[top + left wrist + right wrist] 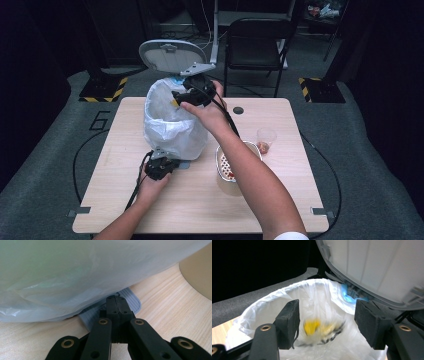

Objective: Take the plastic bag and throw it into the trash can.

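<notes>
Lower left of the high view, your left hand-held gripper is clamped shut on the ribbed grey pedal under the crinkled white liner. At centre, your right hand-held gripper gapes wide above the bin, a blurred yellow-and-black scrap below its jaws.

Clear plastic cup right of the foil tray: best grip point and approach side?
Grip the clear cup across its upper wall, just under the rim, coming in level from its right, open-table side. It stands upright and looks to taper downward, so the wider top should seat best. The foil tray and the person's forearm crowd its left. Squeeze lightly; thin plastic probably flexes.
</notes>
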`<state>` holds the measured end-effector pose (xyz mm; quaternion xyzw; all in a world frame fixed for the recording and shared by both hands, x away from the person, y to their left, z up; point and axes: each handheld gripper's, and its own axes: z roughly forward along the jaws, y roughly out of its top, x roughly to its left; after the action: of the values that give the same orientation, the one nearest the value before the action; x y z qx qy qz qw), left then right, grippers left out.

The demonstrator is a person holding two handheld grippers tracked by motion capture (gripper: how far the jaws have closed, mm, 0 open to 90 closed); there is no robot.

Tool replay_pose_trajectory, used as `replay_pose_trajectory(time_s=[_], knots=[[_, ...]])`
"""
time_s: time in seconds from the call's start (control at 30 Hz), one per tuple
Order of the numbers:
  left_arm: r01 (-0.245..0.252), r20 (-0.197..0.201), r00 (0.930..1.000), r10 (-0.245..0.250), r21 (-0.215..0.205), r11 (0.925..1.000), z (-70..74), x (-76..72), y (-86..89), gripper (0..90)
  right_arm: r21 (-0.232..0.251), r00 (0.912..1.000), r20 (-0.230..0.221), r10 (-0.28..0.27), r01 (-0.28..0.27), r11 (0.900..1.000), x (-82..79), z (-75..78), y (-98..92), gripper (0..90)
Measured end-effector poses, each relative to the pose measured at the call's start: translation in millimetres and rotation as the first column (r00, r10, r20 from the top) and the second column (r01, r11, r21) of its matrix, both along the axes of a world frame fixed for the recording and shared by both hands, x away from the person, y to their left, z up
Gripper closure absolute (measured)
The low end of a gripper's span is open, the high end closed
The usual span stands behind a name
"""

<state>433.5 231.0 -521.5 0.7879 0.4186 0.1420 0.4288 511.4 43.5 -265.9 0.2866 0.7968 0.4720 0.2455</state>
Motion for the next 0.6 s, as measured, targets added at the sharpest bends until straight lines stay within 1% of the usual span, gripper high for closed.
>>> replay_pose_trajectory(time_s=[0.03, 0.07, 0.1, 0.13, 0.2, 0.27, 0.33, 0.37, 0.47, 0.6], knots=[[0.000, 0.002, 1.0000, 0.000, 0.001, 1.0000, 0.0, 0.1, 0.0, 90.0, 0.002, 1.0000, -0.008, 0.002, -0.002, 1.000, 0.2, -0.1, -1.7, 36.5], [0.000, 0.001, 1.0000, 0.000, 0.000, 1.0000, 0.0, -0.1, 0.0, 90.0, 0.001, 1.0000, -0.007, -0.003, 0.003, 1.000, -0.2, -0.2, -2.6, 36.5], [-0.001, 0.000, 1.0000, 0.001, -0.002, 1.0000, -0.1, 0.0, 0.1, 90.0, 0.000, 0.9999, 0.001, -0.012, 0.012, 1.000, -1.1, -0.2, -4.2, 36.6], [-0.002, -0.001, 1.0000, 0.002, -0.004, 1.0000, -0.2, -0.1, 0.1, 90.0, 0.010, 0.9998, 0.010, -0.017, 0.017, 1.000, -1.1, -0.1, -5.7, 37.2], [-0.001, 0.000, 1.0000, 0.001, 0.001, 1.0000, 0.0, -0.1, 0.0, 90.0, 0.025, 1.0000, -0.005, -0.006, 0.006, 1.000, -1.0, 0.1, -8.9, 39.1], [-0.003, -0.001, 1.0000, 0.003, -0.003, 1.0000, -0.2, -0.2, 0.0, 90.0, 0.017, 0.9999, -0.015, 0.007, -0.006, 1.000, -2.2, -0.4, -11.5, 41.2], [-0.006, 0.002, 1.0000, 0.006, -0.006, 1.0000, -0.6, 0.0, 0.0, 90.0, -0.005, 0.9994, -0.032, 0.014, -0.015, 1.000, -5.3, -1.1, -17.3, 42.1], [-0.006, -0.002, 1.0000, 0.006, -0.006, 1.0000, -0.5, -0.1, 0.3, 90.0, -0.008, 0.9993, -0.033, 0.016, -0.016, 1.000, -6.1, -1.5, -19.9, 42.1], [-0.008, 0.000, 1.0000, 0.008, -0.006, 0.9999, -0.6, -0.2, 0.0, 90.0, -0.018, 0.9980, -0.060, 0.017, -0.018, 1.000, -10.2, -2.8, -33.1, 42.0], [-0.010, 0.000, 0.9999, 0.010, -0.008, 0.9999, -0.6, 0.0, -0.2, 90.0, 0.000, 0.9981, -0.060, 0.016, -0.016, 1.000, -18.2, -5.5, -55.8, 40.8]])
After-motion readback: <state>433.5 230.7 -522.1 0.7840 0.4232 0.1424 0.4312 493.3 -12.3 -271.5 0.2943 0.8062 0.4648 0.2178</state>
